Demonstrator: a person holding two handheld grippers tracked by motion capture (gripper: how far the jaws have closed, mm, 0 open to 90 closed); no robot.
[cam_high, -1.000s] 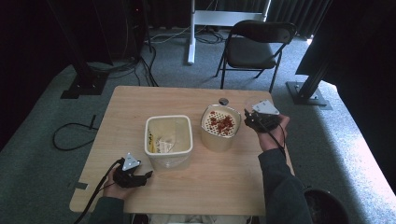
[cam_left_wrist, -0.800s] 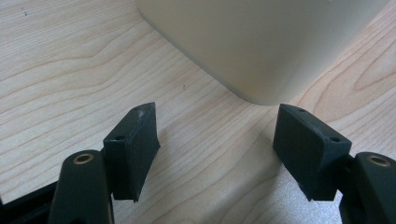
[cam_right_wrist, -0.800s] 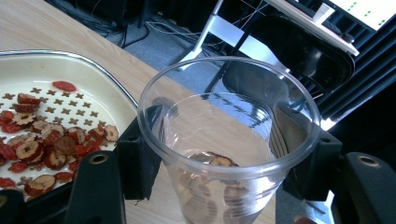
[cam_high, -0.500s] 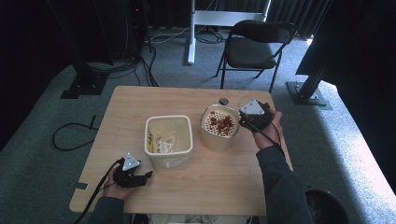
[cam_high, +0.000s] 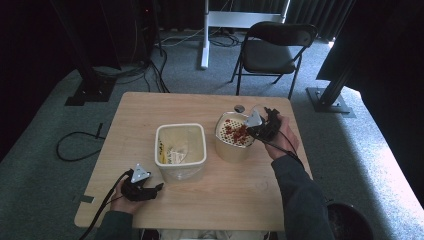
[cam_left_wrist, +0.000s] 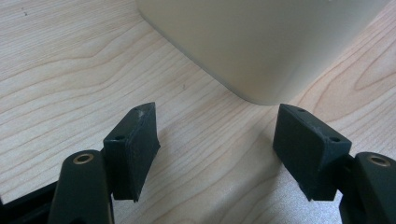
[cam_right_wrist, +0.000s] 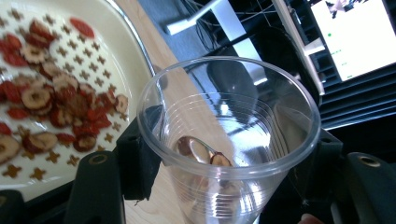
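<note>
Left gripper (cam_high: 150, 189) rests on the wooden table (cam_high: 230, 200) at about 7 o'clock, jaws spread wide with nothing between them. Left gripper view: it faces the rounded lower corner of the square cream container (cam_left_wrist: 261, 42), just ahead and not touching. In the high view that container (cam_high: 180, 145) stands near table centre, holding pale yellowish contents too small to identify.

At 3 o'clock of it, close alongside, stands the round cream strainer bowl (cam_high: 231, 150), its insert perforated with star-shaped holes, loaded with red dried jujube slices (cam_high: 235, 132). A small round dark object (cam_high: 239, 108) lies on the table at 12 o'clock of the bowl; can't tell what it is.

Right gripper (cam_high: 261, 125) is at the bowl's 2 o'clock rim, jaws clamped on a clear plastic cup (cam_right_wrist: 229, 135), one jaw on either side of its wall. The cup is tilted toward the bowl, with a few jujube slices (cam_right_wrist: 201, 151) inside it. Bowl and slices are at 9 o'clock in the right gripper view.

No readable brand, label or writing on cup, bowl or container.
</note>
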